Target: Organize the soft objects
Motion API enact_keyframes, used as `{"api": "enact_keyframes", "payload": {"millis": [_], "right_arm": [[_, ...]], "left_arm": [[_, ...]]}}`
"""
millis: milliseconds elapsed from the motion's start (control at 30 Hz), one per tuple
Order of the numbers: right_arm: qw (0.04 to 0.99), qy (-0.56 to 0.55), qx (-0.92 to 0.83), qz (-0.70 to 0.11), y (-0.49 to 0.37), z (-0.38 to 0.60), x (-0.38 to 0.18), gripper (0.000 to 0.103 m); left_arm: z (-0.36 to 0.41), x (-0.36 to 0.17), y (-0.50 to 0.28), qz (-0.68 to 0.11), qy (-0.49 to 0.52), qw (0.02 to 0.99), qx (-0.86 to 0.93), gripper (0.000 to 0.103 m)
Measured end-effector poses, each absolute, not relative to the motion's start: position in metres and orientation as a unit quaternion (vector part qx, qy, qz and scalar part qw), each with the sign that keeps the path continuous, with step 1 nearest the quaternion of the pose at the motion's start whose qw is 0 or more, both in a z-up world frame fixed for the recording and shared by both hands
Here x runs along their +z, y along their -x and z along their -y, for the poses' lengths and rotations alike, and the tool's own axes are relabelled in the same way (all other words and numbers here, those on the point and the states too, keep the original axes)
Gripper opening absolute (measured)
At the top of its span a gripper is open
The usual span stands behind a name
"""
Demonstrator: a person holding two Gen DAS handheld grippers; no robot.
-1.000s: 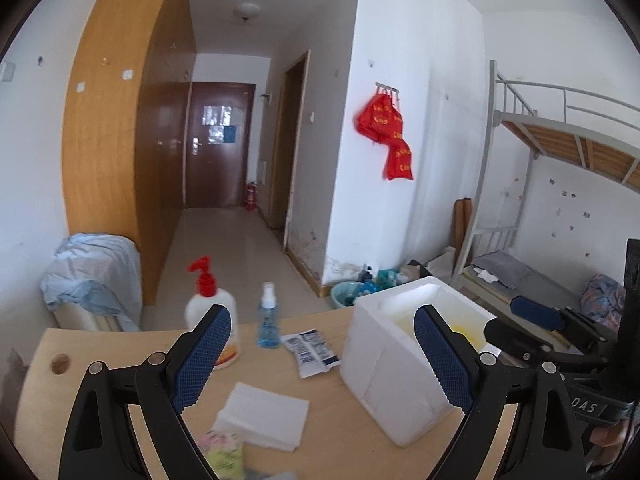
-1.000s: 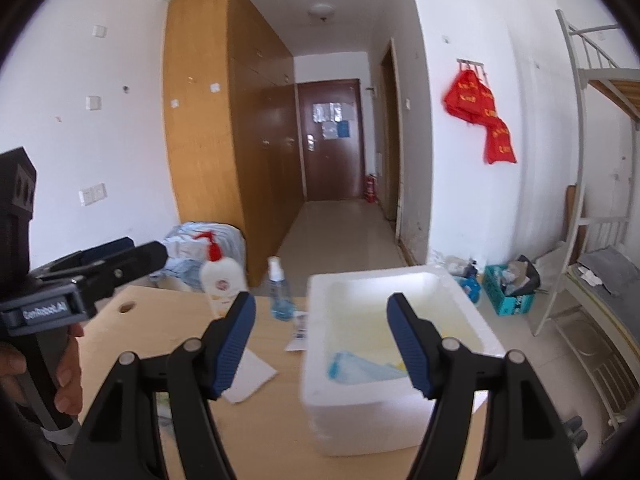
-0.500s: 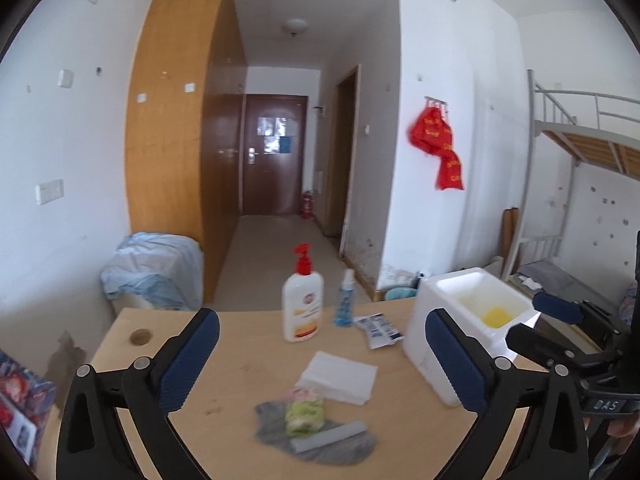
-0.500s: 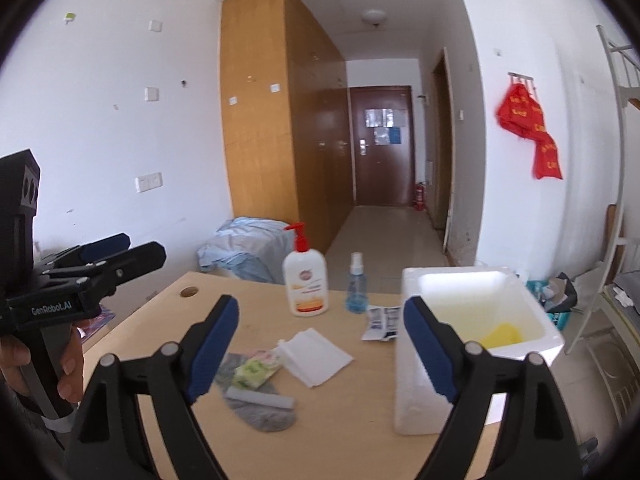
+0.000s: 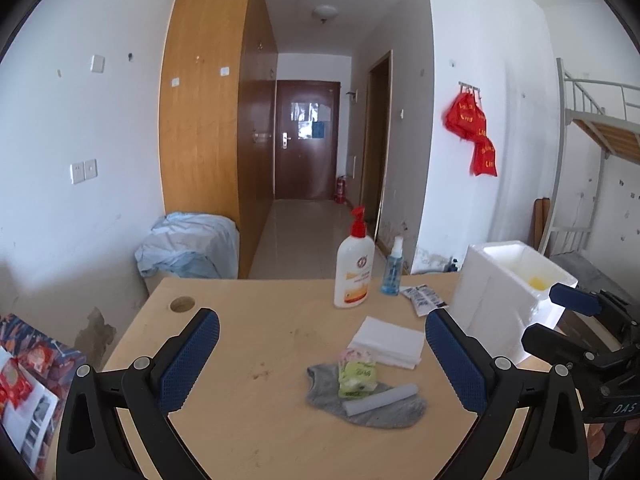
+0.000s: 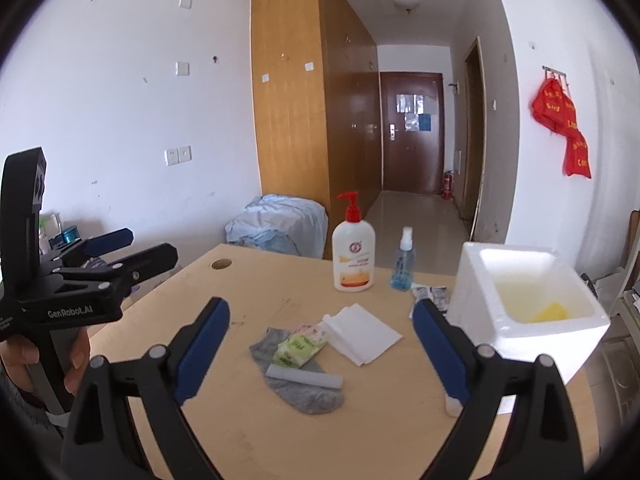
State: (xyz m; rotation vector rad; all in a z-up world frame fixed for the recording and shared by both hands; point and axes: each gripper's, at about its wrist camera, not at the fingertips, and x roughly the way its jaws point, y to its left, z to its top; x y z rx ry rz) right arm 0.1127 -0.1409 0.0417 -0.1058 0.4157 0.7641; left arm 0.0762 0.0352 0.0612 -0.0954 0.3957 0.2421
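A grey sock (image 5: 372,408) (image 6: 308,392) lies on the wooden table (image 5: 248,344) with a green tissue pack (image 5: 356,372) (image 6: 298,346) and a grey roll (image 5: 380,396) (image 6: 304,376) on it. A folded white cloth (image 5: 390,342) (image 6: 362,334) lies just beyond. A white foam box (image 5: 512,292) (image 6: 528,300) at the right holds something yellow. My left gripper (image 5: 320,356) is open and empty, above the table's near side. My right gripper (image 6: 320,344) is open and empty, back from the sock.
A lotion pump bottle (image 5: 354,270) (image 6: 354,258), a blue spray bottle (image 5: 391,270) (image 6: 403,262) and a printed sachet (image 5: 424,300) stand at the table's far edge. A cable hole (image 5: 182,304) is at the far left corner. A bunk bed (image 5: 600,136) is at the right.
Both grippers have pulled back and swung left from the foam box, so the sock, tissue pack and roll have come into view. Both stay open.
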Motion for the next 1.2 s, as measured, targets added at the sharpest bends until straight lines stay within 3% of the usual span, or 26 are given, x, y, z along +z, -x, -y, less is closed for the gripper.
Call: {"api": "enact_keyframes", "payload": {"millis": [1200], "right_arm": [[0.881, 0.056, 0.381, -0.275, -0.113, 0.113, -0.039, 0.095]], "left_arm": [[-0.046, -0.031, -0.07, -0.224, 0.056, 0.968, 0.095, 0.103]]}}
